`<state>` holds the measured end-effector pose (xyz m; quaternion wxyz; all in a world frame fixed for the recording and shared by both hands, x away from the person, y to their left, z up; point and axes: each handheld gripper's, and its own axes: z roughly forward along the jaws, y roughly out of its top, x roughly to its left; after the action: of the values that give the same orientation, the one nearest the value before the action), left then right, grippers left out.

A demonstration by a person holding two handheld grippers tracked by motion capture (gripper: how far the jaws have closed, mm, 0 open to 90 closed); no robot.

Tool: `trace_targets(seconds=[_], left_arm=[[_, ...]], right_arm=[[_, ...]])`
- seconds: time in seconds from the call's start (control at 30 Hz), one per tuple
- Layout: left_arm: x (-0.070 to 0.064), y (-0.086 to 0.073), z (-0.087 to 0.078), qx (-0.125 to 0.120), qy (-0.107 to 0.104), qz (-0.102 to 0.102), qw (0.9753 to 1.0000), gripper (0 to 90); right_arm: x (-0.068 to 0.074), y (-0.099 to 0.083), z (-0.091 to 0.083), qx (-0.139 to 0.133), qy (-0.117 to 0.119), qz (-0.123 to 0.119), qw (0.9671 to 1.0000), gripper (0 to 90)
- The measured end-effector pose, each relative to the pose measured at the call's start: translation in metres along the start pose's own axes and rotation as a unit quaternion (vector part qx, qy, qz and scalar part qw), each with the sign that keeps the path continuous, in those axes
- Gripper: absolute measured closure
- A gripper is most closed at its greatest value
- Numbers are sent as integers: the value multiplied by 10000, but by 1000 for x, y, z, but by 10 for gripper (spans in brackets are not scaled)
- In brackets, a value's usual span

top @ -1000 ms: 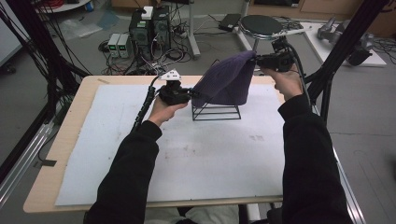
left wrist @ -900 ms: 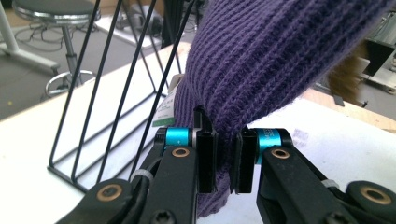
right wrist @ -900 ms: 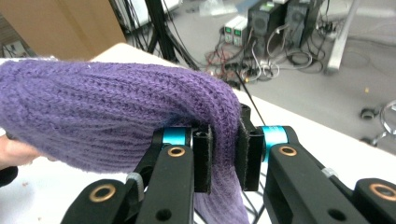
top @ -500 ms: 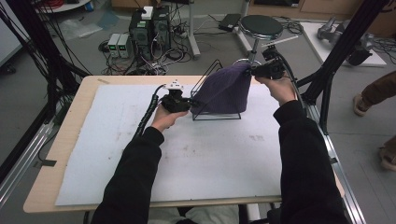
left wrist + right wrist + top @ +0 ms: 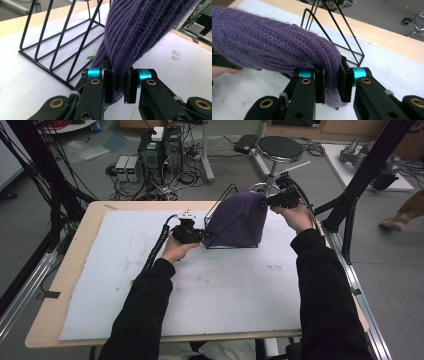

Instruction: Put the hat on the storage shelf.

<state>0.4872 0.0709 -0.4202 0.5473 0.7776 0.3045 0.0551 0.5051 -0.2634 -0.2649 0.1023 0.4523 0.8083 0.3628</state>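
At centre frame, left gripper [image 5: 200,234] pinches the low left edge of the purple knit cloth [image 5: 236,220] draped over the black wire rack [image 5: 220,202], with right gripper [image 5: 265,201], farther up right, clamped on its top corner

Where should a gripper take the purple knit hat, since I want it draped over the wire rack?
By its edge, as both do: the left gripper pinches the purple knit hat low from the side, the right gripper high. The thin knit bunches between jaws over the wire rack.
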Motion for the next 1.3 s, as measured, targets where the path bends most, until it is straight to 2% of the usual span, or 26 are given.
trace_targets(seconds=[0.33, 0.43, 0.6, 0.7, 0.8, 0.83, 0.87, 0.93, 0.97, 1.1, 1.2, 1.3], left_arm=[[1, 0, -1, -17, 0, -34, 10000, 785], [3, 0, -2, -19, -36, -129, 9999, 749], [4, 1, -5, -40, -82, -190, 9998, 515], [2, 7, -11, -151, -154, -184, 9996, 379], [-2, 15, -21, -349, -194, -259, 9989, 286], [-3, 18, -25, -414, -216, -274, 9985, 264], [-5, 21, -29, -466, -183, -255, 9984, 256], [-10, 27, -39, -541, -80, -163, 9984, 223], [-12, 31, -45, -603, -36, -97, 9981, 215], [-20, 40, -71, -736, 376, 144, 9965, 199], [-23, 42, -94, -832, 590, 257, 9945, 194], [-25, 39, -119, -1140, 679, 297, 9907, 193]], right_arm=[[-1, 0, 0, -1, -31, -17, 10000, 769], [-2, 0, 0, 57, -9, 30, 10000, 683], [-6, -2, -3, 143, 167, 60, 9997, 448], [-8, -3, -7, 109, 280, 16, 9995, 373], [-8, -4, -14, -42, 316, -43, 9995, 284], [-7, -5, -18, -153, 182, -91, 9997, 213], [-5, -5, -20, -256, -68, -212, 9994, 169], [1, -8, -27, -433, -557, -361, 9969, 109], [2, -8, -31, -525, -736, -401, 9951, 108], [4, -11, -51, -846, -972, -74, 9916, 96], [4, -17, -64, -869, -1222, 93, 9887, 96], [8, -33, -79, -1307, -1513, 264, 9795, 96]])
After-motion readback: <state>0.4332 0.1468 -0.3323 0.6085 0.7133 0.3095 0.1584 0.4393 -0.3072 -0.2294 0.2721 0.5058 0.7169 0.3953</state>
